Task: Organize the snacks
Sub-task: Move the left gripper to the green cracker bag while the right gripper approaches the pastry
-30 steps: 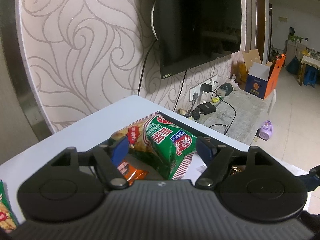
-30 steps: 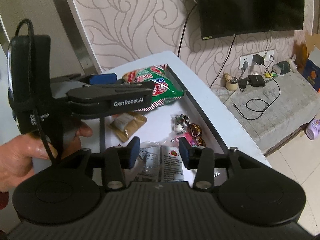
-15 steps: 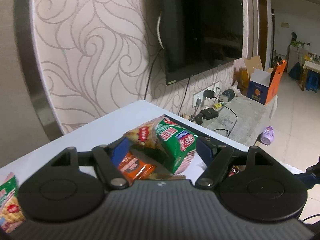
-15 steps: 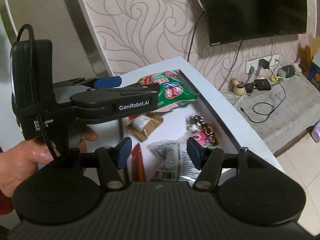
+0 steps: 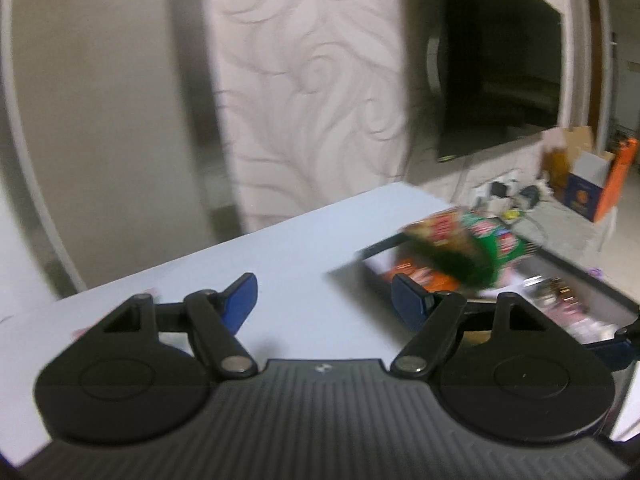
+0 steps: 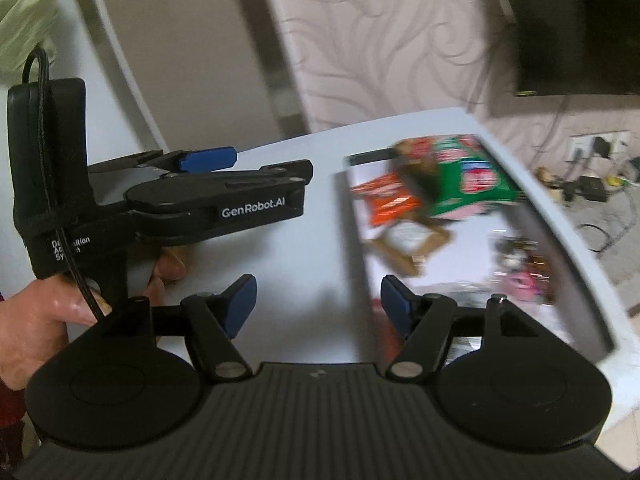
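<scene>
Both grippers are hanging empty over the white table (image 6: 280, 280), with the black-rimmed tray (image 6: 532, 208) serving as the landmark for everything else.

Farthest left of the tray, in the right wrist view, a hand (image 6: 36, 320) is gripping the handle of the left gripper (image 6: 256, 162), which is pointing toward the tray from well to its left. In its own view the left gripper (image 5: 322, 300) is standing wide, its blue pads (image 5: 240, 304) apart, with only bare tabletop between them; the tray's near corner is lying just beyond its right pad.

Next, nearer the tray, the right gripper (image 6: 318, 304) is standing wide too. Its jaws have just been opening, and nothing is sitting between them; its right pad is overlapping the tray's left rim in the picture.

Inside the tray the snacks are showing blurred. A green snack bag (image 6: 468, 184) is lying at the tray's far end, with a yellowish bag (image 5: 436, 228) against its left side. An orange packet (image 6: 384, 200) is lying just in front of the green bag, near the tray's left rim, and a brown packet (image 6: 412, 244) is sitting closer in front of that. Small wrapped sweets (image 6: 520, 268) are clustering by the tray's right rim.

Beyond the tray, to its right, a dark television (image 6: 580, 24) is hanging on the patterned wall.
</scene>
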A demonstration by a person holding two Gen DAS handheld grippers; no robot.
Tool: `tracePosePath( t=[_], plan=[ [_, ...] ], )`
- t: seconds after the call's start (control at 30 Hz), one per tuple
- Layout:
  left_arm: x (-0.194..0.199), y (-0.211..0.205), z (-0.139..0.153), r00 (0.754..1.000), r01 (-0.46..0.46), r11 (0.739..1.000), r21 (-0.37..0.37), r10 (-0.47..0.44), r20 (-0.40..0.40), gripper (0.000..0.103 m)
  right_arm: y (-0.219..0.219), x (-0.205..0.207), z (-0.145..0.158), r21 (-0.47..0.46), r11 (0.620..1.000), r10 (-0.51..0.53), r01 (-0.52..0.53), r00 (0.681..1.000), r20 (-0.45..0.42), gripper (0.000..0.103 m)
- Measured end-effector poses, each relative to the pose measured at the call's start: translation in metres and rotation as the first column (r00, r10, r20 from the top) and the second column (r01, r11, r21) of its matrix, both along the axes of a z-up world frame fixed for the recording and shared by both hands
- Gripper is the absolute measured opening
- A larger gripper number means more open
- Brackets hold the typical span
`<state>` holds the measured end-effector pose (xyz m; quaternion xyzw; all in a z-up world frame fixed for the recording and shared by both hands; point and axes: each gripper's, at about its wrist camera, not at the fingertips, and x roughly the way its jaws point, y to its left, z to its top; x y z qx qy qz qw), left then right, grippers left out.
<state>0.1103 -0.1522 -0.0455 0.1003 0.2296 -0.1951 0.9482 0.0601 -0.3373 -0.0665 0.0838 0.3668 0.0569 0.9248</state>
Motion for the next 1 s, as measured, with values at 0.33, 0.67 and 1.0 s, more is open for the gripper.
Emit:
tracePosePath(
  t=[0.33, 0.67, 1.0],
  plan=[
    [0.003, 0.12, 0.001, 0.974, -0.225, 0.973, 0.044, 0.226, -0.005, 0.076, 0.11, 0.042, -0.025, 0.028, 0.97, 0.243, -0.243, 0.97, -0.023, 0.074],
    [-0.008, 0.208, 0.002, 0.936, -0.351, 0.933, 0.073, 0.352, 0.003, 0.076, 0.187, 0.088, -0.056, -0.014, 0.955, 0.297, -0.298, 0.954, -0.042, 0.073],
    [-0.013, 0.239, -0.004, 0.927, -0.374, 0.924, 0.078, 0.376, -0.011, 0.076, 0.219, 0.115, -0.083, -0.143, 0.946, 0.285, -0.29, 0.957, -0.057, 0.066]
  ],
)
